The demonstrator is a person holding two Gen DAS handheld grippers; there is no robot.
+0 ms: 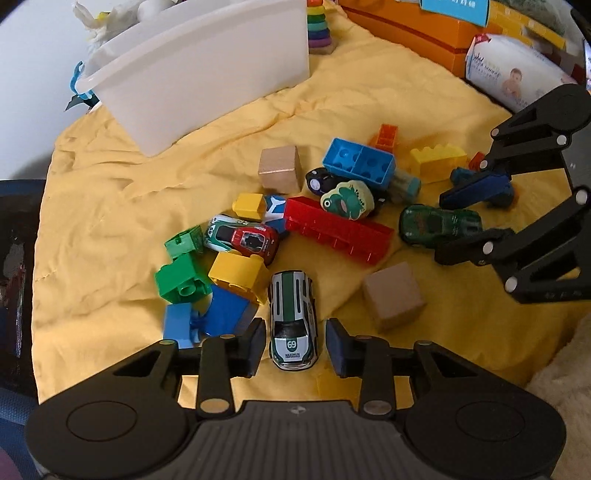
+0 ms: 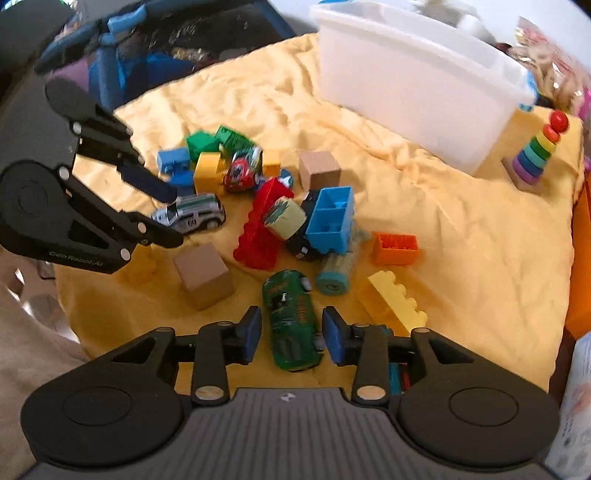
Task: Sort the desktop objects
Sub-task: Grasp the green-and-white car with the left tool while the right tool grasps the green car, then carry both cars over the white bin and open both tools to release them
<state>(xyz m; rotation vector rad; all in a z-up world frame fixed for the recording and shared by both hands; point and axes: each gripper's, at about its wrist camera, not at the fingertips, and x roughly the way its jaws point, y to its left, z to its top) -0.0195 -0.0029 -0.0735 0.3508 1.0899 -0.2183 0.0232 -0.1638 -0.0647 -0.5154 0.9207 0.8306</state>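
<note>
A pile of toys lies on a yellow cloth [image 1: 110, 206]: building bricks, toy cars and two wooden cubes. My left gripper [image 1: 295, 345] is open, its pads on either side of a white and green toy car [image 1: 292, 321] marked 69, not touching it. My right gripper [image 2: 291, 334] is open around a dark green toy car [image 2: 293, 321], with small gaps on both sides. Each gripper shows in the other's view: the right gripper [image 1: 461, 225] at the dark green car [image 1: 436, 223], the left gripper [image 2: 166, 214] at the white car [image 2: 190, 214].
A white plastic bin [image 1: 207, 74] stands at the back of the cloth, also in the right wrist view [image 2: 413, 81]. A rainbow ring stacker [image 2: 539, 155] stands beside it. Orange boxes [image 1: 413, 29] and a wipes pack [image 1: 517, 74] lie at the back right. A red long brick [image 1: 340, 229] lies mid-pile.
</note>
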